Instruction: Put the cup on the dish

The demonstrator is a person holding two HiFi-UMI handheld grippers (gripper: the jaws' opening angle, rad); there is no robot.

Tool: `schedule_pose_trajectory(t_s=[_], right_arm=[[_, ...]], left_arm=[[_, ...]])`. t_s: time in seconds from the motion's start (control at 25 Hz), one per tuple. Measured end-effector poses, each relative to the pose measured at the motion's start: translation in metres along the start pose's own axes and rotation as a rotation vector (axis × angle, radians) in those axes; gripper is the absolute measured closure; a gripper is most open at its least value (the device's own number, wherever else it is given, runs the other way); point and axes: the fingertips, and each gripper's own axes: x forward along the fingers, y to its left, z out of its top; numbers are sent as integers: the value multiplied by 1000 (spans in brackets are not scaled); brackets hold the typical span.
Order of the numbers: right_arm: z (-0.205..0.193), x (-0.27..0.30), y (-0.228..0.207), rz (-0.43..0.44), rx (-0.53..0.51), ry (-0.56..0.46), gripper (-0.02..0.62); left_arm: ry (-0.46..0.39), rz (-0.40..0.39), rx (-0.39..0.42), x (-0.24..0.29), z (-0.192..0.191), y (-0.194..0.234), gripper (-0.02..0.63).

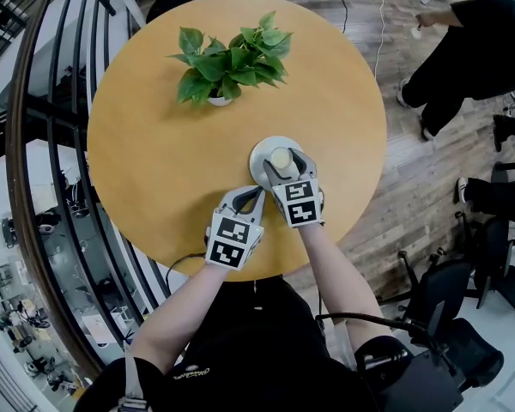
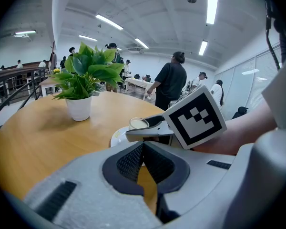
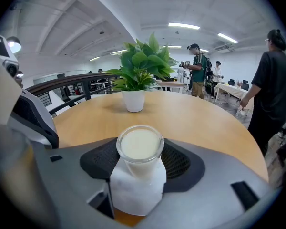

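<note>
A small glass cup (image 1: 281, 158) of pale cream stands upright on a white dish (image 1: 257, 154) near the front of the round wooden table (image 1: 154, 161). My right gripper (image 1: 285, 159) is open, with one jaw on each side of the cup. In the right gripper view the cup (image 3: 139, 149) sits between the dark pads, and a little of the dish (image 3: 133, 194) shows on both sides of its body. My left gripper (image 1: 254, 194) rests just left of the dish, shut and empty. The left gripper view shows its pads meeting (image 2: 144, 144), with the cup (image 2: 138, 123) beyond.
A potted green plant (image 1: 230, 63) in a white pot stands at the far side of the table. A dark metal railing (image 1: 43, 144) curves along the left. A person (image 1: 463, 50) stands at the right, and black chairs (image 1: 446, 299) are nearby.
</note>
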Motion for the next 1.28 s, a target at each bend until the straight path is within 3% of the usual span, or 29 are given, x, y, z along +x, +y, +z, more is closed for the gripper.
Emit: schedule_pose_trajectory(t_s=[1.28], right_arm=[[9, -12, 5, 30, 39, -50, 285]], left_arm=[[-20, -12, 3, -4, 9, -7, 606]])
